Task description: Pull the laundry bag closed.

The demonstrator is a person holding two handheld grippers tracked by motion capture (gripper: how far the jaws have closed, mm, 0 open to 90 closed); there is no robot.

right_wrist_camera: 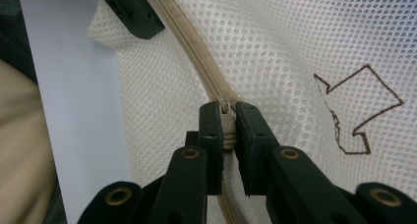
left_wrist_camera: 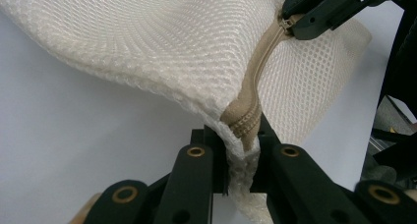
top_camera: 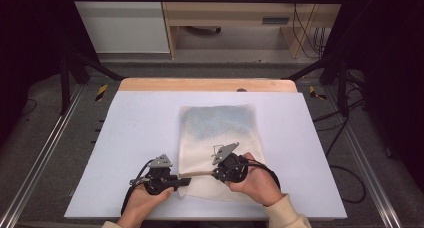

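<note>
I have the mesh laundry bag (top_camera: pixel 220 148) lying flat toward the near edge of the worktop (top_camera: pixel 130 138), right of its middle, its zipper (left_wrist_camera: pixel 255 86) running along the bag's near end, parallel to that edge. My left tongs (top_camera: pixel 181 180) are clamped tight on the bag's near-left corner, right at the zipper's end. My right tongs (top_camera: pixel 214 174) are pinched on the zipper slider (right_wrist_camera: pixel 226 117), just beside the left pair. The zipper's long axis runs away from the left tongs toward the worktop's right edge, so I judge the pull goes that way, with free worktop beyond the bag.
</note>
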